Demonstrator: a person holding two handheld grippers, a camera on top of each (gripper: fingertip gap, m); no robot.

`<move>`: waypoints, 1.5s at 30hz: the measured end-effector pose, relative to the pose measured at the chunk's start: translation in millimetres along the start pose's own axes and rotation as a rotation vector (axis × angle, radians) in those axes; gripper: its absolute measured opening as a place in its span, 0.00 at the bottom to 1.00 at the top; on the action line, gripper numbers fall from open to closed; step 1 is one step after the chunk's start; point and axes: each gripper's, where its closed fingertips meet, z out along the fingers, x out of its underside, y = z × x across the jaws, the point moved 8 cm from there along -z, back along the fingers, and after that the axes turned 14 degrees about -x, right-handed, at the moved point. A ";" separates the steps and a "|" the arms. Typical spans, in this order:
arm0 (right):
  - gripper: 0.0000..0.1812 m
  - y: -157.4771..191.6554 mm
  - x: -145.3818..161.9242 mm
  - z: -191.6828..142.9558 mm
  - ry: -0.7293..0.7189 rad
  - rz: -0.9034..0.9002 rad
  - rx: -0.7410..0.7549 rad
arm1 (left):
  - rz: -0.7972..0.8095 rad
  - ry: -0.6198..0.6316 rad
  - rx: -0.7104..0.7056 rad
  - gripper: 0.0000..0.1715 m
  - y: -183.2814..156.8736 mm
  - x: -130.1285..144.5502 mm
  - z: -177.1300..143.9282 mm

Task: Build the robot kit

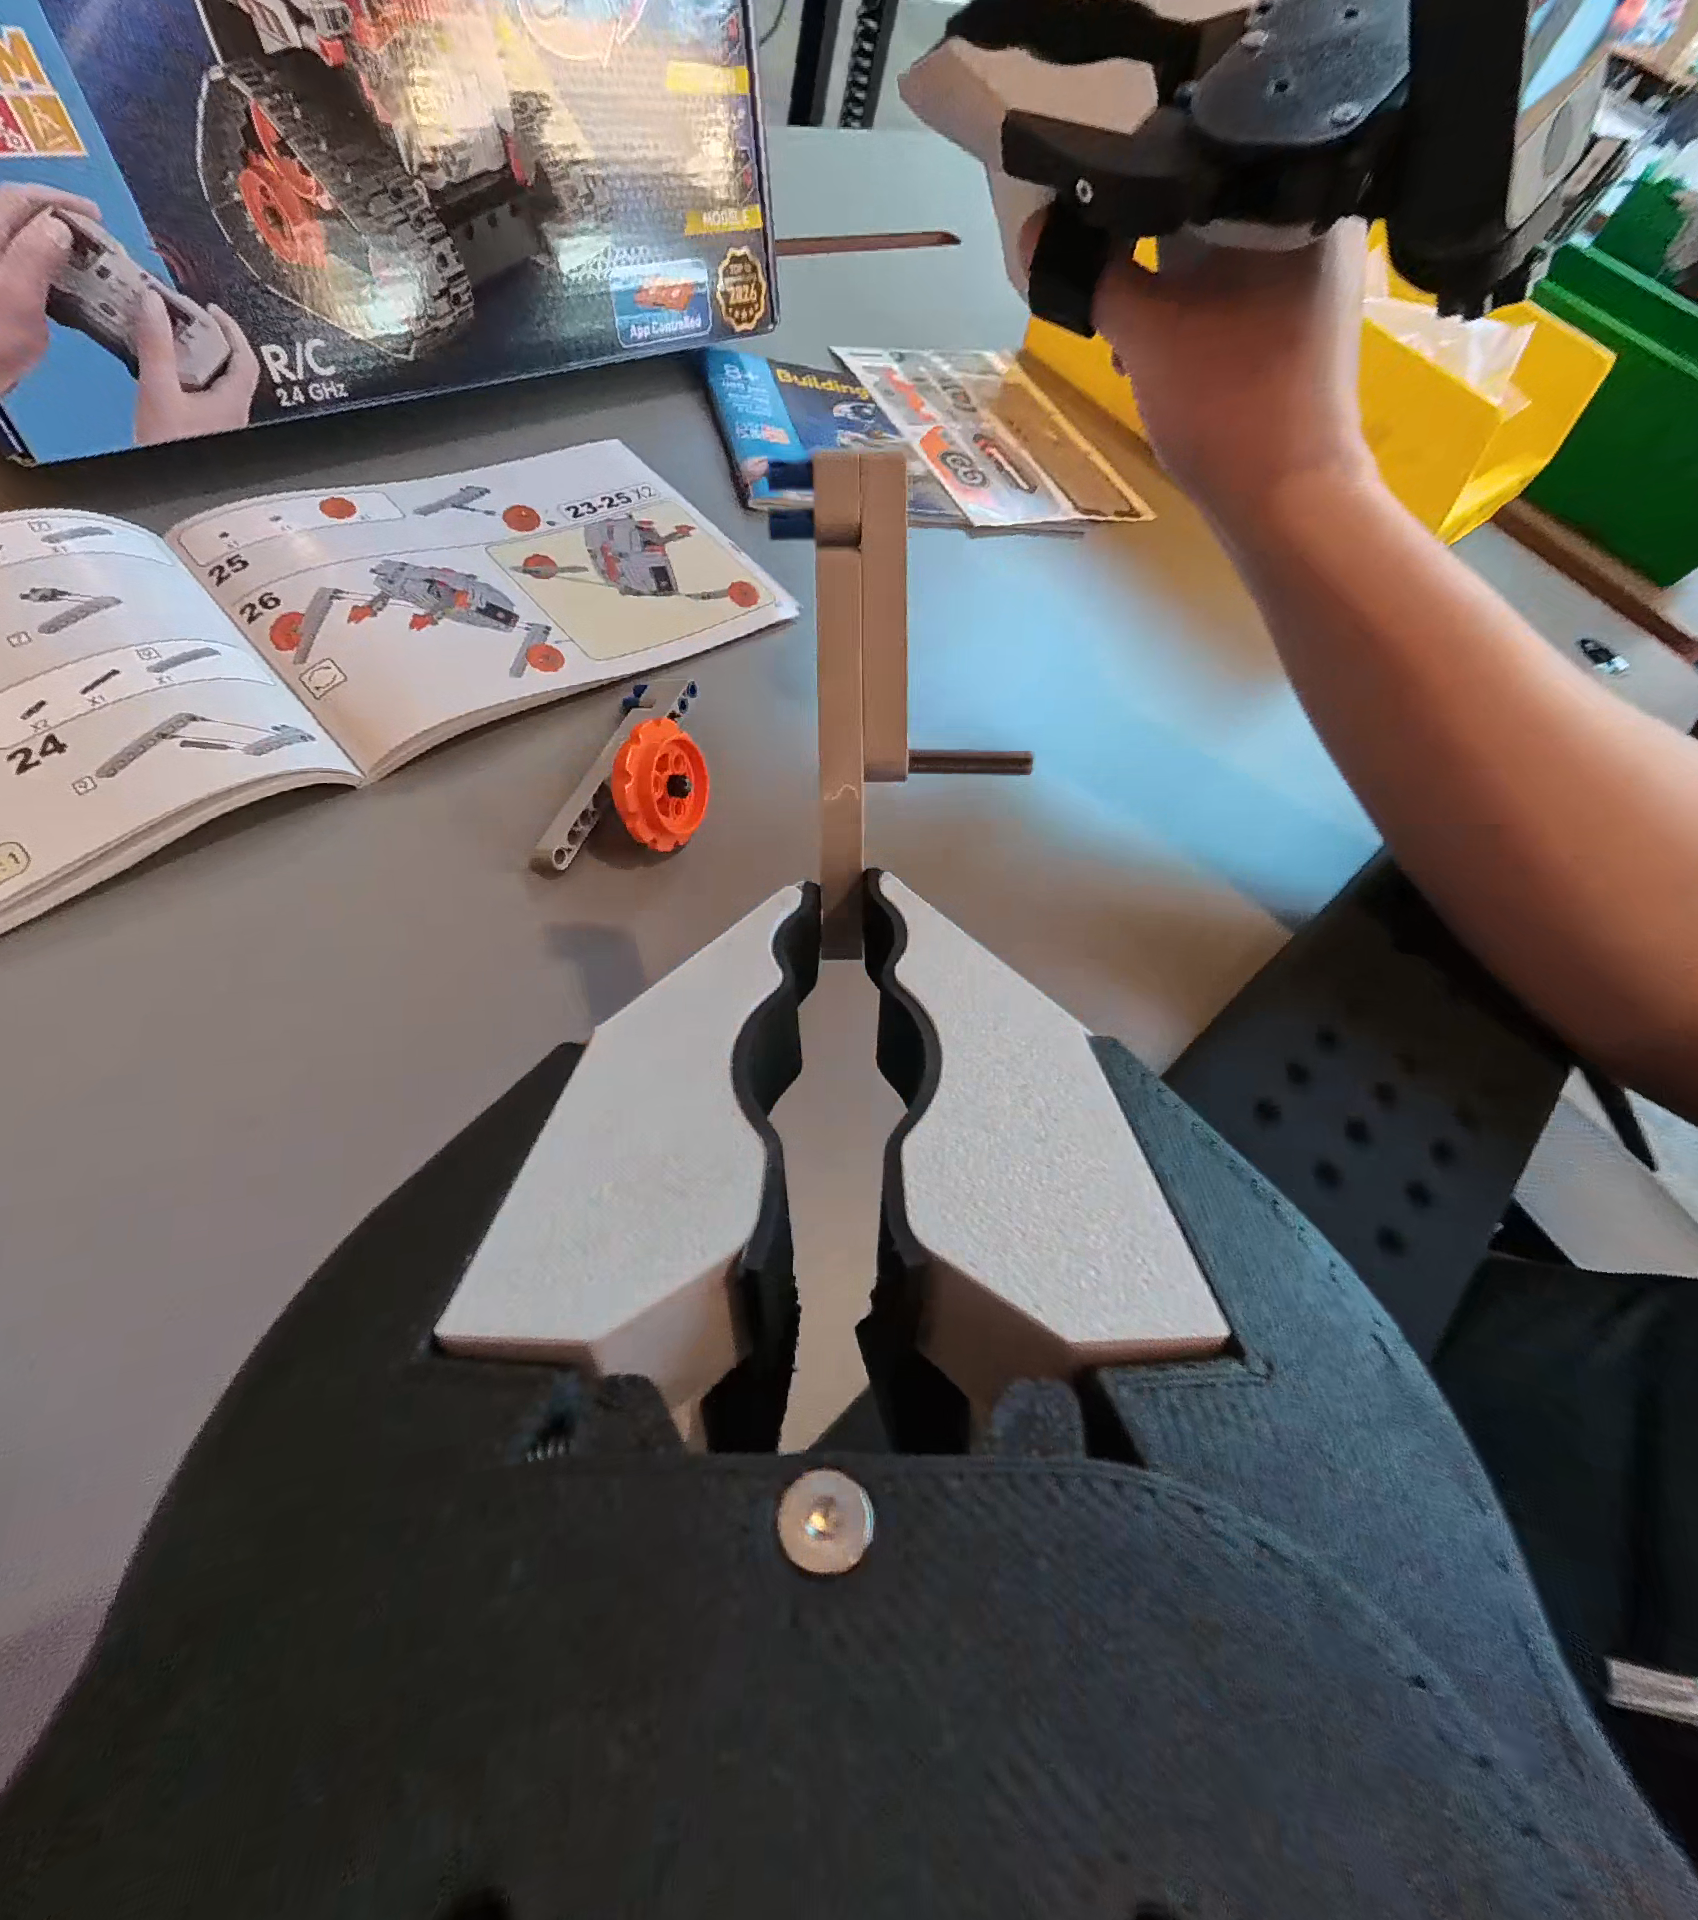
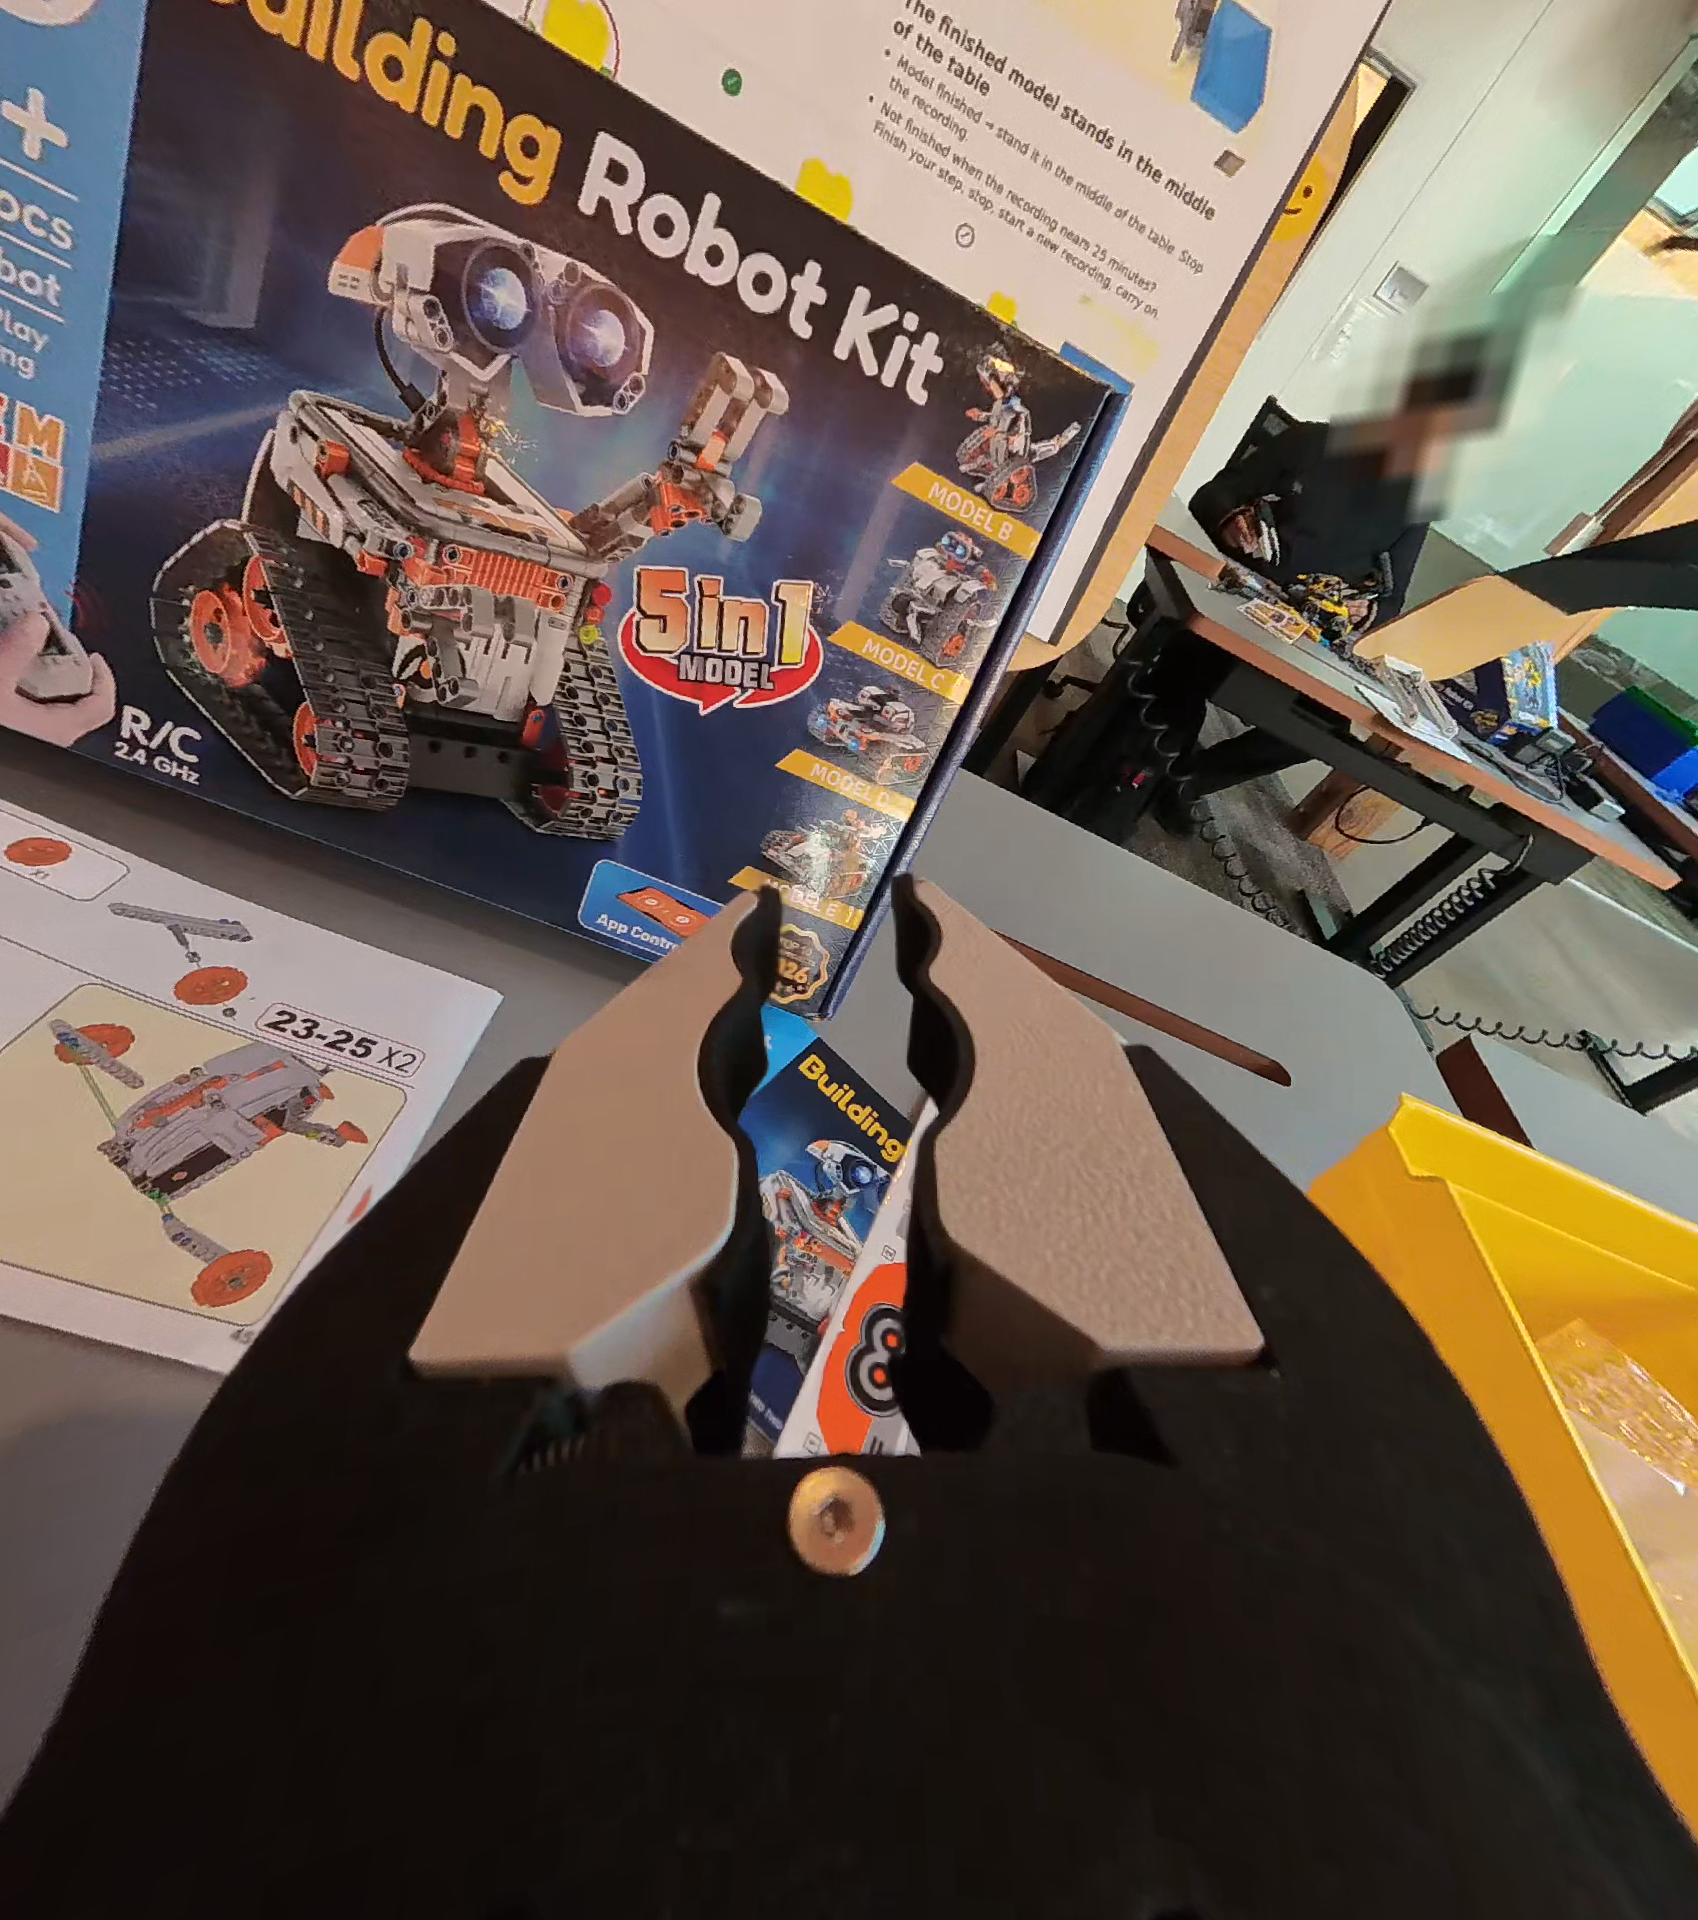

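Note:
My left gripper (image 1: 840, 894) is shut on the lower end of a grey beam assembly (image 1: 860, 623) and holds it upright above the grey table (image 1: 305, 1039). A dark axle (image 1: 970, 764) sticks out of the assembly to the right. An orange wheel on a grey beam (image 1: 660, 784) lies on the table just left of it. My right gripper (image 2: 829, 904) is open and empty, raised above a small booklet and sticker sheet (image 2: 824, 1195). In the left wrist view a hand (image 1: 1240, 395) holds its black body (image 1: 1292, 114) high at the upper right.
An open instruction manual (image 1: 305, 634) lies at the left, also in the right wrist view (image 2: 149, 1091). The large kit box (image 2: 512, 468) stands behind it. A yellow bin (image 2: 1551, 1299) and a green bin (image 1: 1697, 436) stand at the right. Another table (image 2: 1396, 707) stands farther back. The gap from one gripper's tips to the other's is roughly 30 cm.

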 end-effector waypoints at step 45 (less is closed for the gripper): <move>0.26 113.7 -34.8 -8.8 -0.157 0.090 -0.577 | 0.257 0.025 -0.547 0.04 41.3 -6.8 43.7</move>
